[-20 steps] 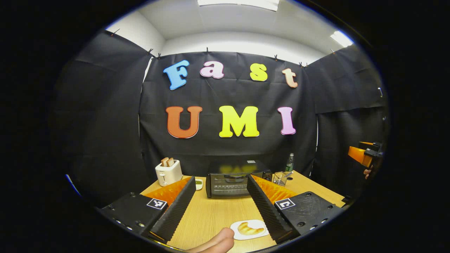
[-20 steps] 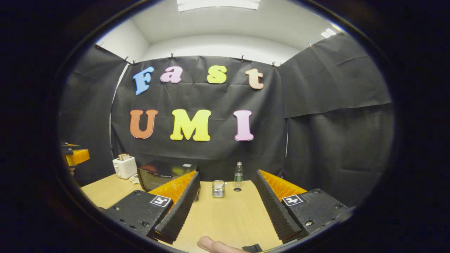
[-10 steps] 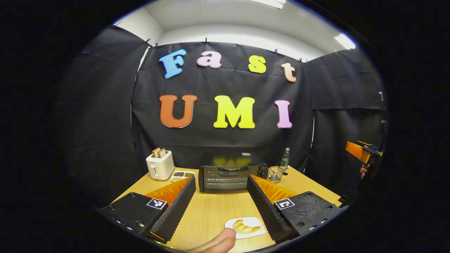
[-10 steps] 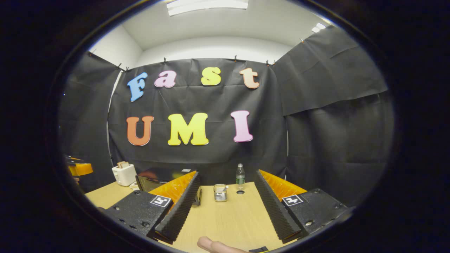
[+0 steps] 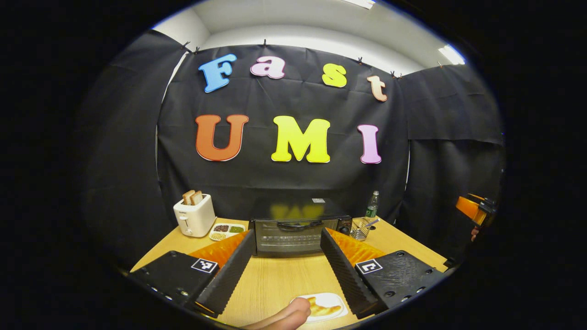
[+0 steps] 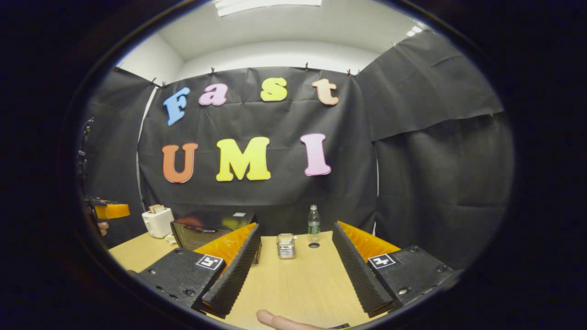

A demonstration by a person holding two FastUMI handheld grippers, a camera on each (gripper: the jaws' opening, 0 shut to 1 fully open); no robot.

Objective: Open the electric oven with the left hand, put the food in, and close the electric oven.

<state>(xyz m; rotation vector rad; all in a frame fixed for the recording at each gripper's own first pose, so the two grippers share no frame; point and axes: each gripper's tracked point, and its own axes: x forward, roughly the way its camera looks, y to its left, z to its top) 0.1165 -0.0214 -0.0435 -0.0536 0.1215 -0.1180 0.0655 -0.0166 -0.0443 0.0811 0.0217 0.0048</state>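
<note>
The black electric oven [image 5: 298,231] stands at the back of the wooden table [image 5: 279,279] with its door closed. It lies straight ahead of my left gripper [image 5: 286,233], which is open, empty and well short of it. A croissant on a white plate [image 5: 323,308] lies near the front edge, by the inside of that gripper's right finger. My right gripper [image 6: 297,228] is open and empty over the table's right part, with the oven [image 6: 202,229] to its left. Each gripper shows far off in the other's view: the right gripper [image 5: 474,208] and the left gripper [image 6: 107,211].
A white toaster [image 5: 195,215] holding bread and a small dish [image 5: 227,230] of condiments stand left of the oven. To its right are a wire basket [image 5: 361,228] and a water bottle [image 5: 372,206]. A thumb [image 5: 284,316] shows at the bottom edge.
The left gripper view has tipped down and swung, so the oven now sits centred between its fingers and the plate has slid lower. The right gripper has shifted only slightly. Both stay open.
</note>
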